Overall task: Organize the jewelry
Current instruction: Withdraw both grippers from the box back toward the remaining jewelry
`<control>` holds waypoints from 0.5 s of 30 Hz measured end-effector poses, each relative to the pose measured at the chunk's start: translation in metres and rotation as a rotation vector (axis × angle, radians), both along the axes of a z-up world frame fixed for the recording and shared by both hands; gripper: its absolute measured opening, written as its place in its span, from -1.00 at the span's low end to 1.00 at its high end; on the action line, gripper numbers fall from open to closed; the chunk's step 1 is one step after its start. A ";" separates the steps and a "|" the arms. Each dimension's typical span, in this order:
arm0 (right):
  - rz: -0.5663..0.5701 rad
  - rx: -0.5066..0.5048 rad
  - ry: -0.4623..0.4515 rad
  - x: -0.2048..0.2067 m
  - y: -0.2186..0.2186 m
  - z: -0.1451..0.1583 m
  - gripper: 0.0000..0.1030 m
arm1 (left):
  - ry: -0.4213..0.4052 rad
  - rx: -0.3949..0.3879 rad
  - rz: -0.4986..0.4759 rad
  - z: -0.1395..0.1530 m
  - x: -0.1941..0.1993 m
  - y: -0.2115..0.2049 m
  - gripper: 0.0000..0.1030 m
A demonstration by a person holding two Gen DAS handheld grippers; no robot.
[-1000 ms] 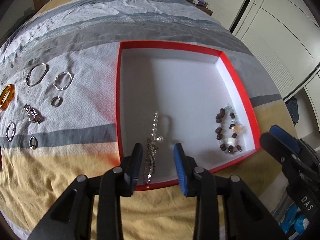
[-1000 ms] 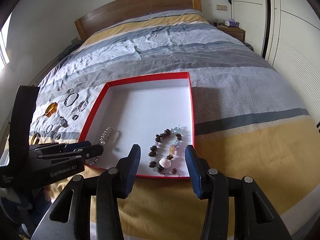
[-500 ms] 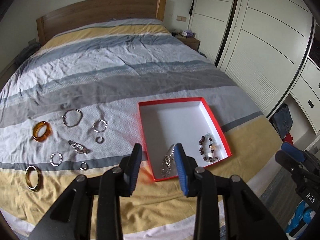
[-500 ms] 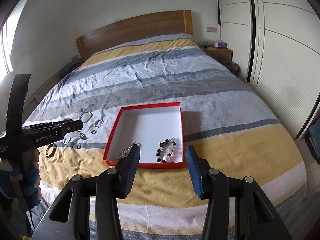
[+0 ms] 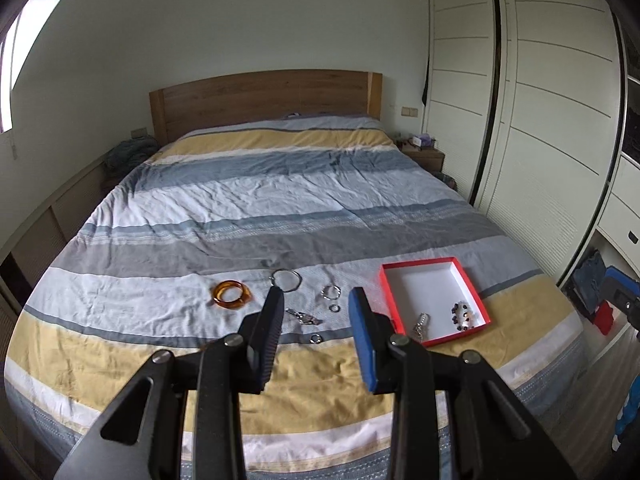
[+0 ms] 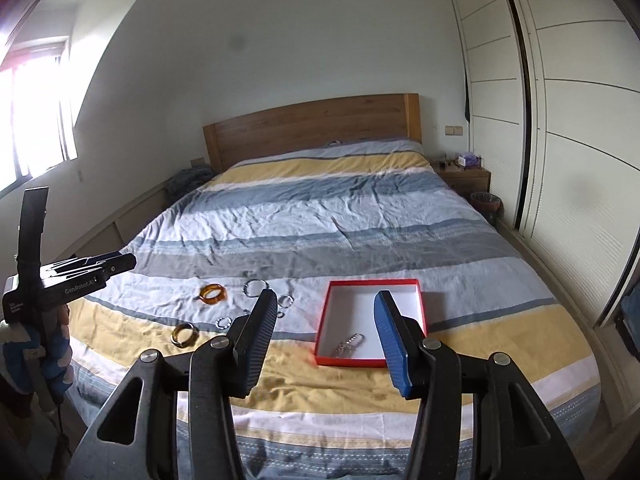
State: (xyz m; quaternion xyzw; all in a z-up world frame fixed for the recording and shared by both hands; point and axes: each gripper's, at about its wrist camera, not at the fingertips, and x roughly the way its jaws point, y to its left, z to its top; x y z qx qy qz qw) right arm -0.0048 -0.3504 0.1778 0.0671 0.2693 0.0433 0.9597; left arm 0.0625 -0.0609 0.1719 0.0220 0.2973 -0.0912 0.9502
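Observation:
A red box (image 5: 418, 263) with a white floor lies on the striped bedspread near the foot of the bed. Inside it are a silver chain (image 5: 421, 322) and a beaded bracelet (image 5: 463, 314). Left of the box lie an amber bangle (image 5: 232, 294), a large silver hoop (image 5: 286, 279), a silver clasp piece (image 5: 304, 317) and several small rings (image 5: 331, 291). A gold bangle (image 6: 185, 334) lies nearer the foot edge. My left gripper (image 5: 316, 308) hangs open and empty, high above the loose pieces. My right gripper (image 6: 325, 304) is empty above the box (image 6: 372, 281), its jaws opening.
A wooden headboard (image 5: 264, 100) stands at the far end. White wardrobe doors (image 5: 560, 140) run along the right, with a nightstand (image 6: 466, 176) beside the bed. A window (image 6: 36, 120) is on the left wall. A gloved hand (image 6: 38, 356) holds the left tool.
Both grippers have risen and drawn back from the box, so the whole bed now shows. The right jaws stand a little wider. The jewelry has not moved.

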 end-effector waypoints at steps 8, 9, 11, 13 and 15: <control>0.083 -0.024 -0.074 -0.027 0.048 0.030 -0.01 | -0.084 -0.036 0.087 0.037 -0.042 0.055 -0.38; 0.092 -0.024 -0.082 -0.030 0.053 0.032 -0.01 | -0.094 -0.037 0.095 0.040 -0.045 0.060 -0.38; 0.108 -0.025 -0.097 -0.033 0.061 0.036 -0.01 | -0.108 -0.047 0.106 0.045 -0.050 0.069 -0.38; 0.123 -0.025 -0.108 -0.034 0.067 0.039 -0.01 | -0.115 -0.056 0.120 0.047 -0.053 0.078 -0.38; 0.135 -0.025 -0.115 -0.033 0.072 0.039 -0.01 | -0.108 -0.057 0.133 0.045 -0.050 0.085 -0.38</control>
